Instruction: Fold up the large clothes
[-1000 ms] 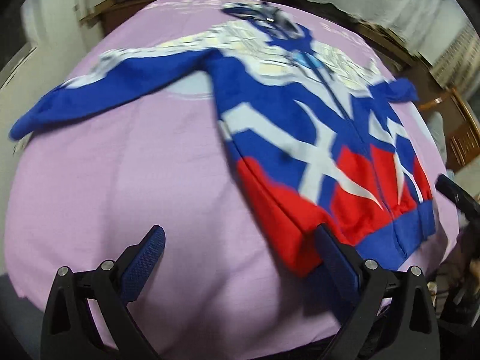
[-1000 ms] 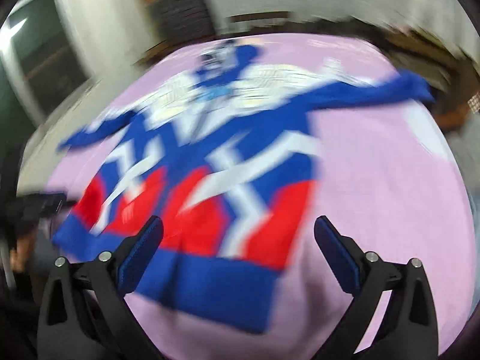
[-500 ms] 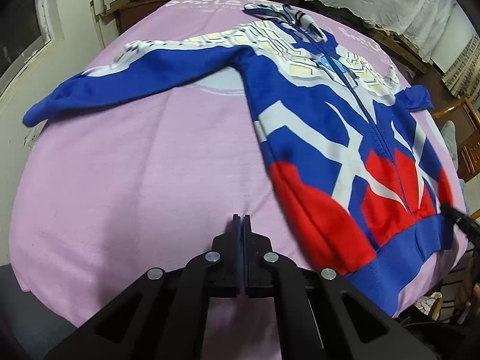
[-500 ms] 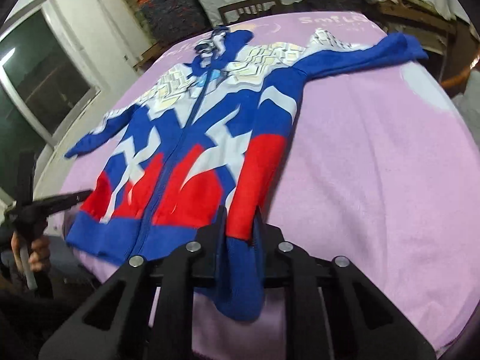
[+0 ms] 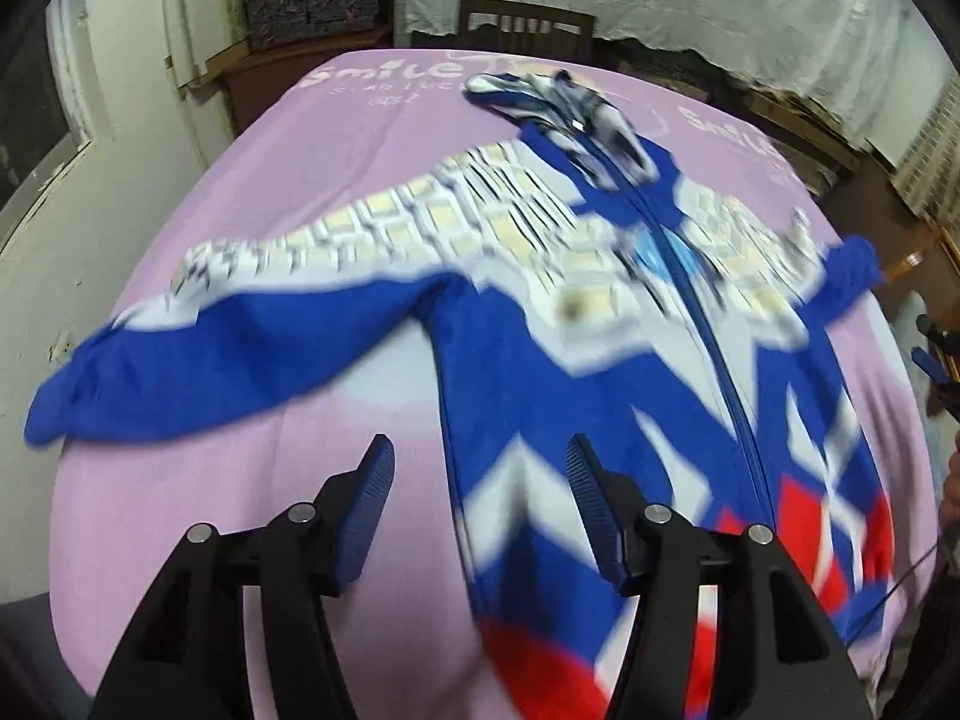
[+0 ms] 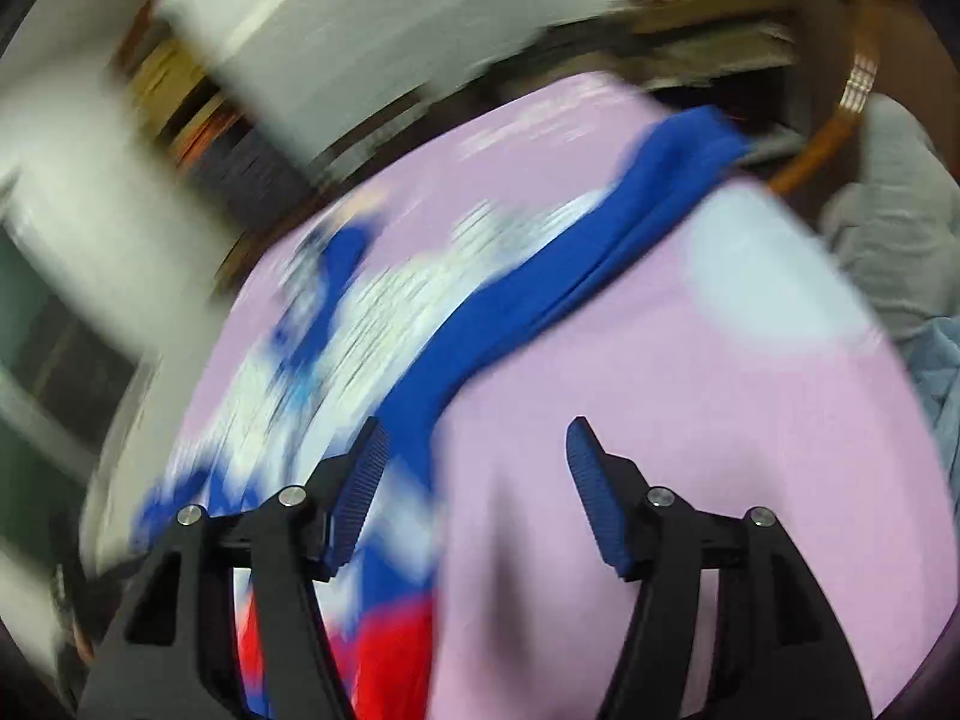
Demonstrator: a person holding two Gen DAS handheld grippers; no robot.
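A blue, white and red zip hoodie lies flat, front up, on a pink cloth-covered table, sleeves spread to both sides. My left gripper is open and empty above the hoodie's left side seam, below the left sleeve. In the blurred right wrist view the hoodie shows with its right sleeve running up and right. My right gripper is open and empty over the seam under that sleeve. The other gripper shows at the right edge of the left wrist view.
A wooden chair stands behind the table's far edge. A white draped sheet hangs at the back. A wall and window are on the left. Grey and blue cloth lies off the table's right side.
Both grippers were shut half a second ago, the right on the hoodie's hem; both are open now. Both have moved forward from the hem toward the sleeves.
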